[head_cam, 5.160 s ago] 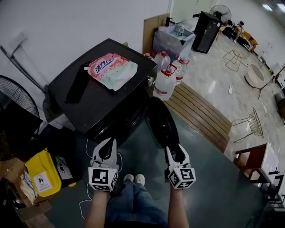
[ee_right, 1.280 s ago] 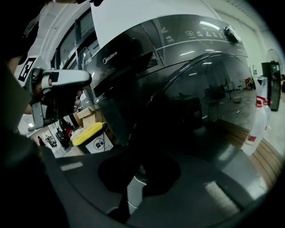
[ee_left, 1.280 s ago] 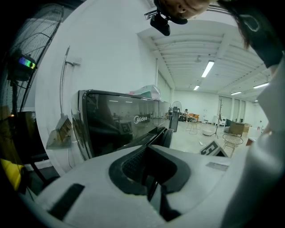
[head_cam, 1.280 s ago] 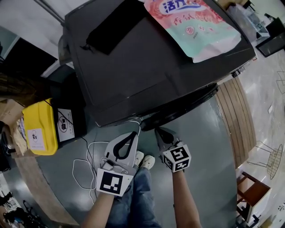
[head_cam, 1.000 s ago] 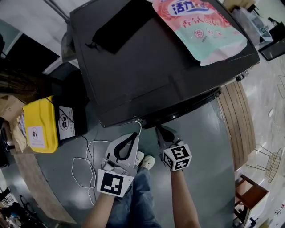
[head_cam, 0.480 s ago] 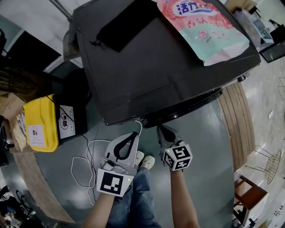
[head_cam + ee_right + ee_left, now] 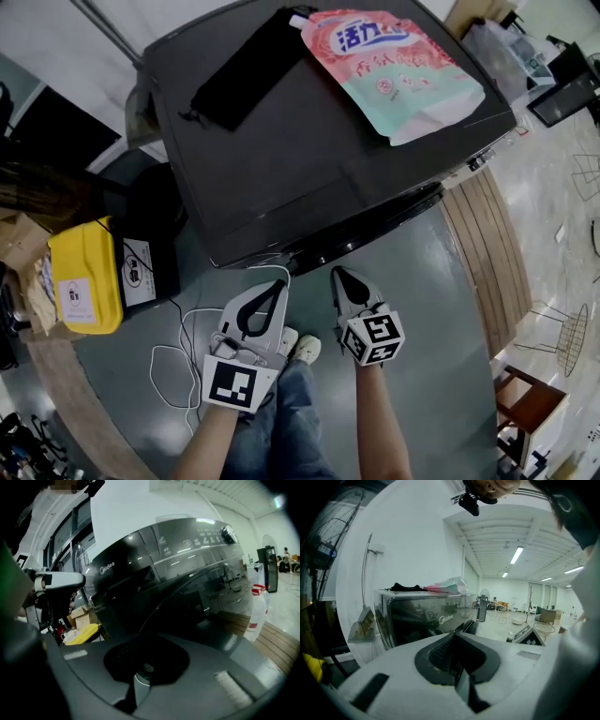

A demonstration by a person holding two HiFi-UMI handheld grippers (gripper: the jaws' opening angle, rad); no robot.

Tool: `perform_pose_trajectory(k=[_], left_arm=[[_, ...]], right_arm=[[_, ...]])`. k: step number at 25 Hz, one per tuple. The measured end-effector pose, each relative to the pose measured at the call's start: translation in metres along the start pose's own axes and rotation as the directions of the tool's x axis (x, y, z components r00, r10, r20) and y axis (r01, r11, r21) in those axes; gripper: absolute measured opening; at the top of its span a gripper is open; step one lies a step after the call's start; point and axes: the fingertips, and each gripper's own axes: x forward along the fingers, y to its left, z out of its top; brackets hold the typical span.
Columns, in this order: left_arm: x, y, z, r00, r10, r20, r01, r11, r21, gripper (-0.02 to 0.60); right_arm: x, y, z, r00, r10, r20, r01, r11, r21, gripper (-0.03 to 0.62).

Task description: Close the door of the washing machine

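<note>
Jaws of both grippers are pressed together, gripping nothing. Left gripper (image 7: 268, 292) and right gripper (image 7: 342, 280) are held side by side on outstretched forearms, tilted slightly down toward the washing machine (image 7: 309, 159) beyond, touching nothing. Its door (image 7: 375, 230) lies flat against the front, just beyond the right gripper.

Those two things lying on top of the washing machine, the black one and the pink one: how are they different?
The black cloth is plain, long and narrow; the pink bag is printed, pink and green, and broader. The black cloth lies to the left in the head view, the pink bag to the right. Both lie flat on the washing machine.
</note>
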Motion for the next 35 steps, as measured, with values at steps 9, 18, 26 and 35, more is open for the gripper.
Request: perform_pose_trajectory(k=[9,18,26,35], left_arm=[[0.004,-0.024,0.083,0.994,-0.055,0.093,0.047,0.996,0.077,0.006],[-0.007,-0.048,0.194,0.970,-0.113,0.214,0.073,0.980,0.185,0.006],[-0.030,-0.078,0.285,0.926,-0.192,0.326,0.111,0.961,0.252,0.006],[-0.054,-0.106,0.319,0.896,-0.252,0.366,0.153,0.948,0.280,0.006]], right_arm=[[-0.073,-0.004,0.100,0.978,-0.108,0.178,0.116,0.993,-0.035,0.012],[-0.176,0.002,0.230,0.889,-0.213,0.405,0.272,0.958,-0.095,0.012],[-0.273,0.025,0.319,0.764,-0.273,0.585,0.396,0.914,-0.091,0.012],[-0.346,0.049,0.349,0.653,-0.326,0.684,0.477,0.878,-0.037,0.012]])
